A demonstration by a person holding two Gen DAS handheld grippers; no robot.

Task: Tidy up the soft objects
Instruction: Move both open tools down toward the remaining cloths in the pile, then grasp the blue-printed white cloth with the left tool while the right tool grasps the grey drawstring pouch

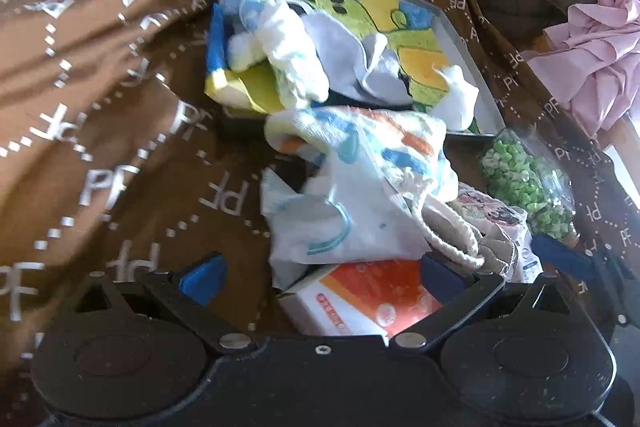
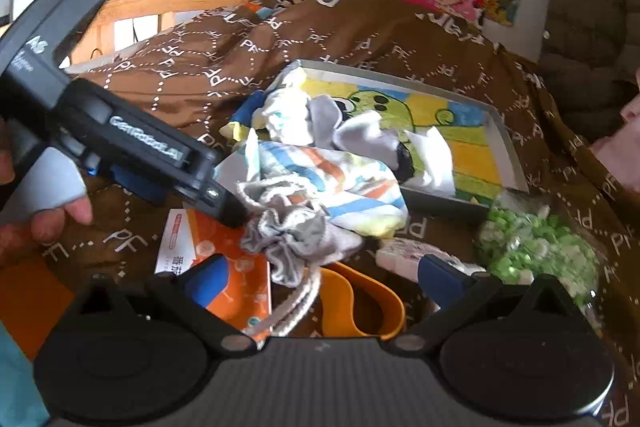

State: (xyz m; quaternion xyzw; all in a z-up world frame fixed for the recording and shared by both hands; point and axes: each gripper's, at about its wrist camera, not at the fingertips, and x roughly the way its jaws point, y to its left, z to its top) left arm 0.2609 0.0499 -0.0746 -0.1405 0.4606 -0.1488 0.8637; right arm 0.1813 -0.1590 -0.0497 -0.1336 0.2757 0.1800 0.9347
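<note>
Our left gripper [image 1: 320,271] gapes wide over the orange box [image 1: 372,301]; our right gripper [image 2: 320,273] wide too, drawstring pouch [image 2: 296,239] at twelve o'clock

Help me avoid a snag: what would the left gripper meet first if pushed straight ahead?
Probably the crumpled white cloth, lying between the open left gripper fingers above the orange box. Depth is unclear.

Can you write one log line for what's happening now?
left gripper: open, over striped cloth | right gripper: open, near drawstring pouch | nothing held
</note>
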